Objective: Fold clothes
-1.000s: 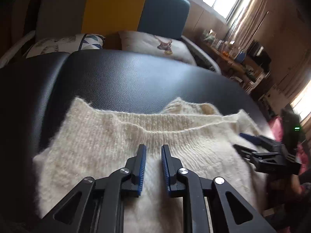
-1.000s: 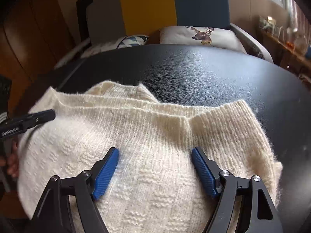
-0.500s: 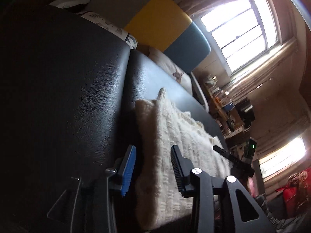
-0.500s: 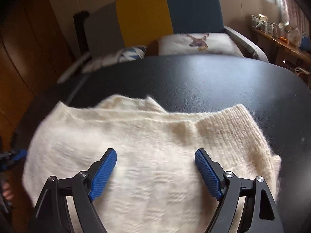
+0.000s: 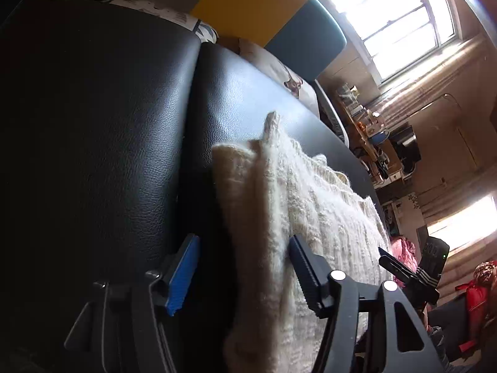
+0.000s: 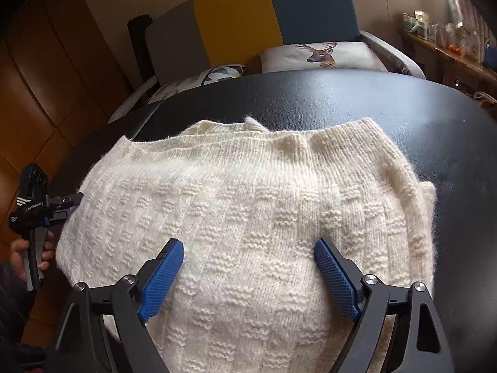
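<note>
Cream knitted sweater: folded into a thick, rounded bundle, lying on the black leather-grain surface. Fuzzy wool, ribbed band along the far edge, raised basket-weave blocks across the body; layered edges visible from the left side.

Right gripper: black frame, blue ridged pads, jaws wide apart, poised over the sweater's near part.

Left gripper: same build, turned on its side, jaws apart and straddling the sweater's left folded edge.

Behind: sofa with grey, yellow and teal panels; deer-print cushion.
</note>
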`<control>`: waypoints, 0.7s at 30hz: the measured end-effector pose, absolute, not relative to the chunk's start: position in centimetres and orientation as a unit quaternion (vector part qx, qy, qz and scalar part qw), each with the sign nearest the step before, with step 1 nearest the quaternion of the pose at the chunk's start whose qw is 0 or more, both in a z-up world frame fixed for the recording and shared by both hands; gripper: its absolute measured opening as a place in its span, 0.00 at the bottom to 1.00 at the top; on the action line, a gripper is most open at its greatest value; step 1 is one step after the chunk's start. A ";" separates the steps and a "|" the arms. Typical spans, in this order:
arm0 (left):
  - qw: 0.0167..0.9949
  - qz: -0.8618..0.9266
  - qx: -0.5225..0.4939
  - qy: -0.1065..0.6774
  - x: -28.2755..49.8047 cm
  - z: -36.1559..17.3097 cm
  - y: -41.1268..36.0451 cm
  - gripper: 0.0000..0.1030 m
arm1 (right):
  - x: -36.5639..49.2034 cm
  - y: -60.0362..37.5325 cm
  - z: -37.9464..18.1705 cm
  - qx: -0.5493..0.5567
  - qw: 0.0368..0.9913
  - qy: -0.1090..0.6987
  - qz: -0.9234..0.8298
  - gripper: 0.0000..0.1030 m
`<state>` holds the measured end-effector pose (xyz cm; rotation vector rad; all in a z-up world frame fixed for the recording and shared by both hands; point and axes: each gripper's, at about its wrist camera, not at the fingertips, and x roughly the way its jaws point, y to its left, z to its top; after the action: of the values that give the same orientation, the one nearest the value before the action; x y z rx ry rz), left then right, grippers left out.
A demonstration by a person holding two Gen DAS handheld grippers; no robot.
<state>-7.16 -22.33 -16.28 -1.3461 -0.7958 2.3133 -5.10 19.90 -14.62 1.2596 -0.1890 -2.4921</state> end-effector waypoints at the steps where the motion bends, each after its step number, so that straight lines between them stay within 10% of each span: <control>1: 0.171 0.818 -0.475 -0.277 -7.4 -16.2 -22.0 0.63 | -5.0 19.9 -14.7 0.441 0.173 -0.069 -0.878 0.92; 6: 0.148 0.835 -0.466 -0.251 -8.4 -15.9 -19.9 0.70 | -5.1 19.0 -15.1 0.437 0.177 -0.056 -0.880 1.00; 9: 0.156 0.823 -0.460 -0.296 -8.4 -15.8 -20.5 0.15 | -5.0 19.0 -15.2 0.434 0.179 -0.050 -0.881 1.00; 21: 0.187 0.807 -0.420 -0.371 -9.5 -14.8 -20.7 0.11 | -4.6 21.3 -13.0 0.450 0.261 -0.063 -0.851 1.00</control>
<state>-9.46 -20.67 -14.76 -1.1828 -1.0445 2.2715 -4.59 21.30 -12.95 1.2195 -0.1712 -2.3047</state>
